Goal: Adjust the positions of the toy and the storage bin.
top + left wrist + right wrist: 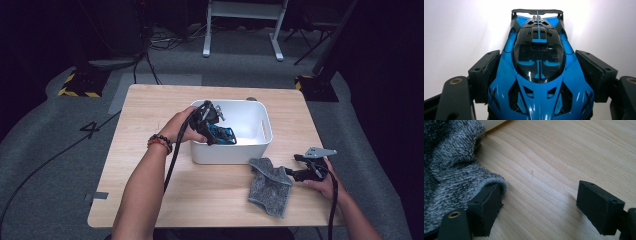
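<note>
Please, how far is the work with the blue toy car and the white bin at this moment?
Done: the left gripper is closed on the blue toy car and holds it over the white bin. In hand: the car hangs inside the bin's opening, not yet released. Left: setting it down and opening the jaws. The right gripper is open on the table, one jaw touching the grey cloth, which looks unhandled so far.

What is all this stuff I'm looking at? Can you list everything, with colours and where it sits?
toy car: one, blue and black, clamped between the left gripper's jaws over the white bin
bin: one, white, on the table's middle
cloth: one, grey, crumpled on the table in front of the bin
table: one, light wood
left gripper: black, shut on the toy car
right gripper: black, open, one jaw beside the cloth's edge
</note>
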